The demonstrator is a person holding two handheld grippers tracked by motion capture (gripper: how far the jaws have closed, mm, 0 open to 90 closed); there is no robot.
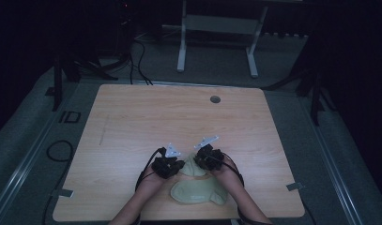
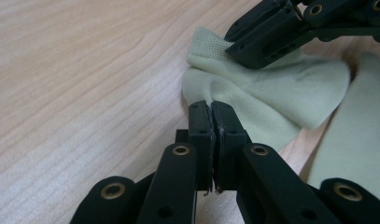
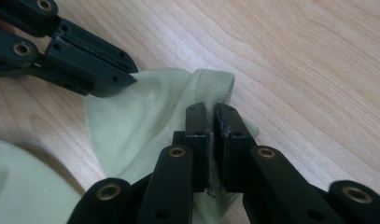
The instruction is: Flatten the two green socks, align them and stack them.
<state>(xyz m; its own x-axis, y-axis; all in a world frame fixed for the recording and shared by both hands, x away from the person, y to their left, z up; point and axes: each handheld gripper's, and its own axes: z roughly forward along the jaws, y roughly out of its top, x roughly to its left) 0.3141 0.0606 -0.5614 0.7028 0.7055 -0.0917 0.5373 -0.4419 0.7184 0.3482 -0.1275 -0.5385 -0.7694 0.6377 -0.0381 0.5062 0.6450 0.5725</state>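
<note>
From the high view, both grippers meet over a pale green sock [image 1: 194, 165] near the wooden table [image 1: 132, 122]'s front edge, a second sock [image 1: 198, 192] just below, open board beyond

Left gripper [image 2: 211, 107]: jaws pinch the soft knit's edge

Right gripper [image 3: 211, 112]: jaws clamp the ribbed cuff

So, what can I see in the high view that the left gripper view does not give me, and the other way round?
High view: the whole wooden table with its round hole, the person's forearms, the floor cables and a white frame behind the table.

Left gripper view: the left gripper closed on the edge of the pale green sock, and the ribbed cuff under the right gripper.

Both: the two grippers on that sock, and the second sock lying beside it on the wood.
</note>
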